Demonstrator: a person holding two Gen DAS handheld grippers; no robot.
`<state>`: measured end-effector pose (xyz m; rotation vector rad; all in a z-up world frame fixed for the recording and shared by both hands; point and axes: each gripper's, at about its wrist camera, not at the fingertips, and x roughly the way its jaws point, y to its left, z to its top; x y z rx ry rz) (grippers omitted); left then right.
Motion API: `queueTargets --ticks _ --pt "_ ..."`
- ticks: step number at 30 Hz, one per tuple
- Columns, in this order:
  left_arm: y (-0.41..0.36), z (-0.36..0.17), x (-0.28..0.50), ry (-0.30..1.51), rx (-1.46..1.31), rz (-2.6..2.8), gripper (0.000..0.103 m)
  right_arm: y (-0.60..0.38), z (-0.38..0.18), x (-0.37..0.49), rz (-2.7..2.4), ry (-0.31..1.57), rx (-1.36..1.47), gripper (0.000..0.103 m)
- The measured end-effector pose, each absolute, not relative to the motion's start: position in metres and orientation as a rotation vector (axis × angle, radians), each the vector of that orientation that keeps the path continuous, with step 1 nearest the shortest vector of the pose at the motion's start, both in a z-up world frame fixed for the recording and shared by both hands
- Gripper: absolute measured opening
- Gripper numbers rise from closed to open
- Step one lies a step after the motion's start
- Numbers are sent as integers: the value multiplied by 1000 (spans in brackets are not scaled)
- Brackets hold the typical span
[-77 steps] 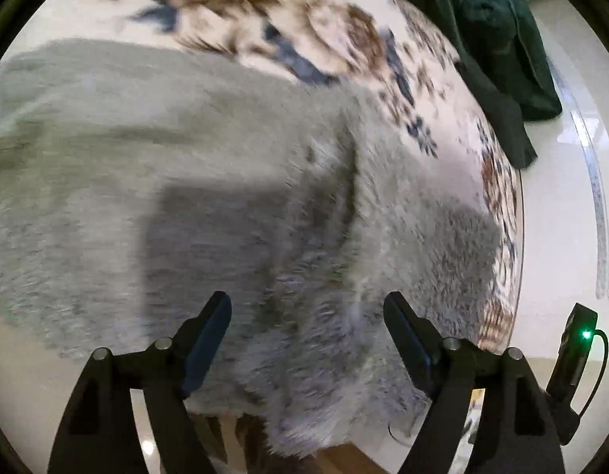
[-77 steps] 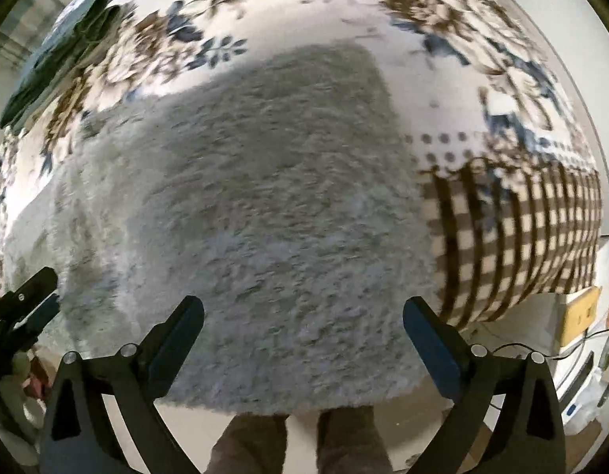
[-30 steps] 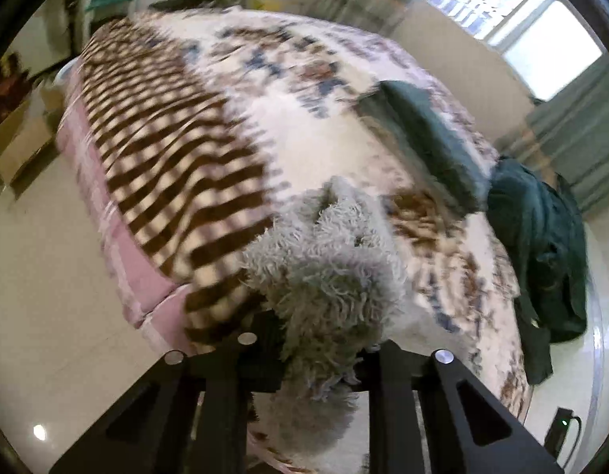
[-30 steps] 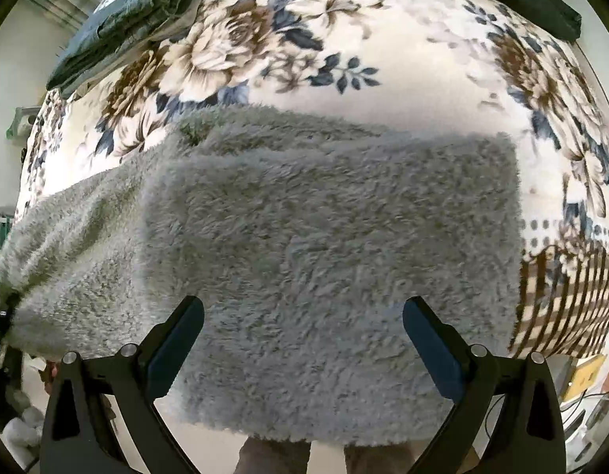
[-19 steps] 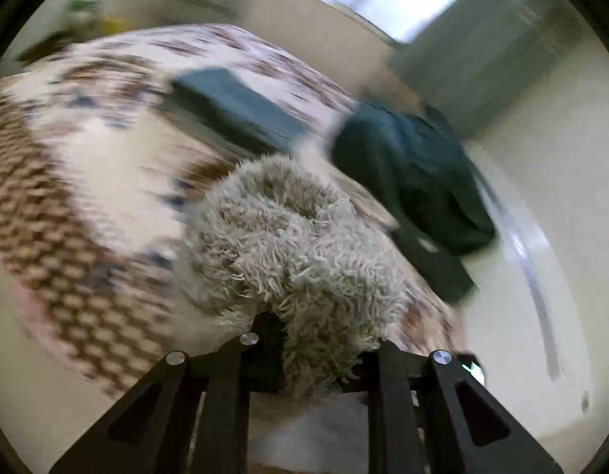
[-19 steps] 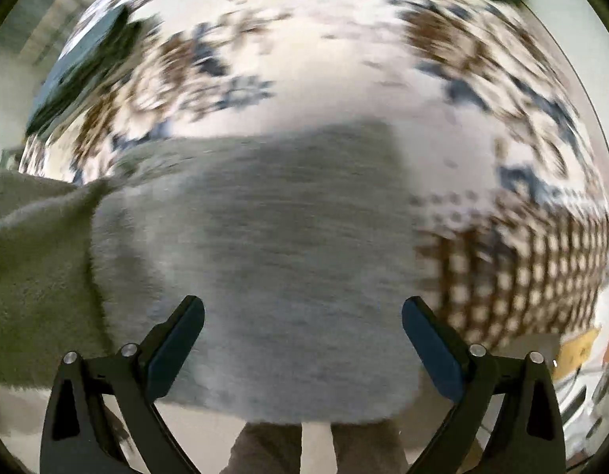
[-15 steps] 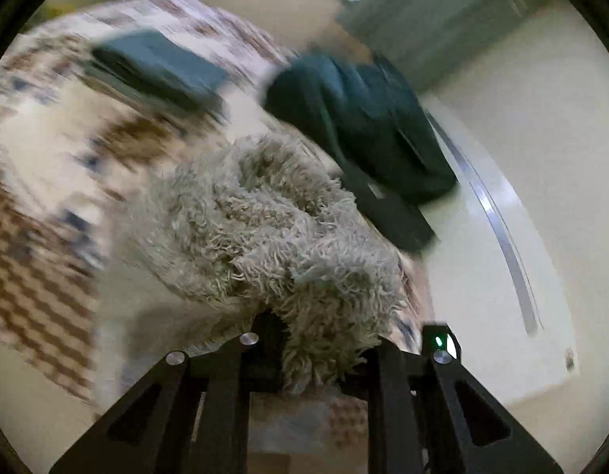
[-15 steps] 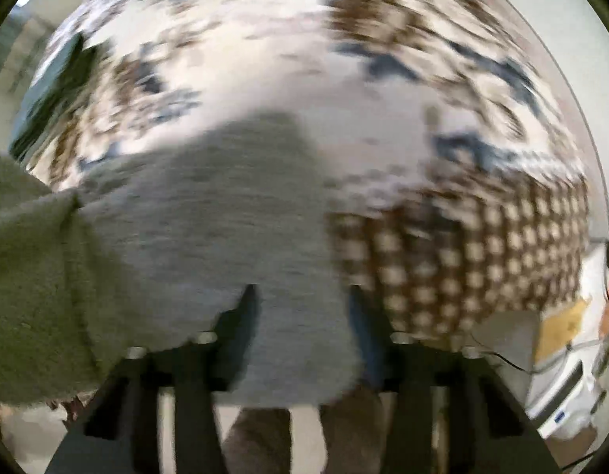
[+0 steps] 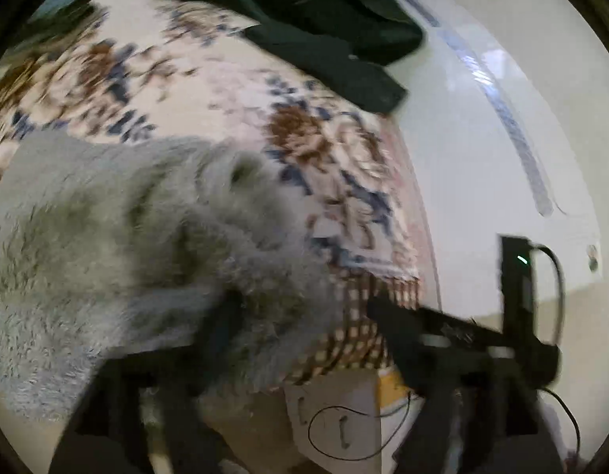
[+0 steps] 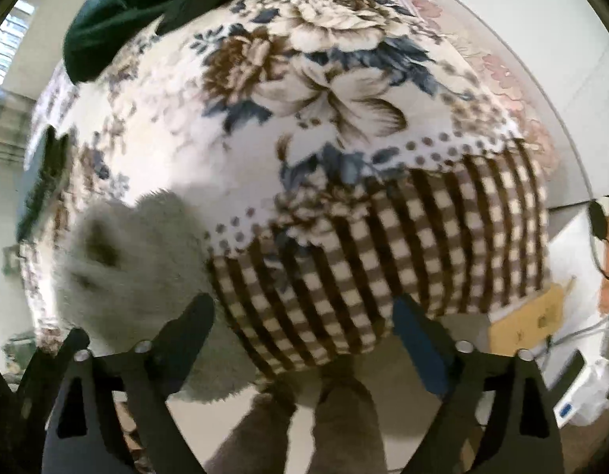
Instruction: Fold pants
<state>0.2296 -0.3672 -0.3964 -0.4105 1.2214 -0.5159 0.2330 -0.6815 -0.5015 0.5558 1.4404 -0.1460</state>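
Observation:
The fluffy grey pants [image 9: 118, 245] lie bunched on the flowered bed cover [image 9: 209, 87], near the bed's corner. My left gripper [image 9: 304, 316] is open, its jaws spread wide; the pants' edge drapes over its left finger [image 9: 221, 324]. In the right wrist view the pants [image 10: 134, 268] show as a folded bundle at the lower left, beside the left finger [image 10: 193, 324]. My right gripper [image 10: 304, 324] is open and empty, over the checked border of the bed cover [image 10: 403, 252].
A dark green garment [image 9: 324, 19] lies heaped at the far side of the bed; it also shows in the right wrist view [image 10: 118, 12]. A folded dark green item [image 10: 44, 181] lies at the left. A cardboard box [image 10: 529, 320] and cables stand on the floor at the right.
My left gripper has opened and let go of the pants, which dropped onto the bed. My right gripper shut briefly on the pants' edge, then opened and swung right towards the checked border.

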Motion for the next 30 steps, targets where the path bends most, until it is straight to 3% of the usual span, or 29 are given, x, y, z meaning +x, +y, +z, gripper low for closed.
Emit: queueTargets --ticks 3,7,13,14,15,16,19,21,22,23,24,25,27,30 --pt "-364 -367 230 1190 -350 -530 87 -669 -505 248 -16 1415 659 99" --pt "-303 -346 247 1124 -306 -372 87 -627 -513 277 185 1400 726 99" --pt "-187 -390 292 1176 -282 -21 87 -557 -564 320 325 1521 720 99" --pt "-176 -401 299 1196 -293 1 87 -552 -569 321 322 1537 710 89" --pt "-168 -413 304 1219 -313 3 87 -550 -571 321 311 1531 696 69" --pt "-162 -423 308 1244 -331 13 87 -554 -568 319 277 1506 694 29" --pt "-163 -450 321 1309 -362 -12 87 -587 -555 311 166 1457 746 20" --pt "-172 -465 329 1344 -384 -54 87 -613 -550 305 65 1433 733 21" --pt "-174 -474 332 1363 -387 -57 87 -625 -552 303 15 1435 705 26" --pt "-178 -483 335 1380 -398 -74 87 -630 -559 304 -8 1474 675 46" --pt "-180 -489 337 1391 -421 -98 87 -631 -569 304 -5 1543 663 56" --pt "-182 -493 338 1400 -429 -100 87 -632 -579 301 14 1617 702 60" --pt "-185 -497 341 1405 -411 -90 87 -635 -578 288 56 1592 824 61" --pt "-182 -499 341 1405 -427 -83 87 -636 -582 261 53 1579 938 76"
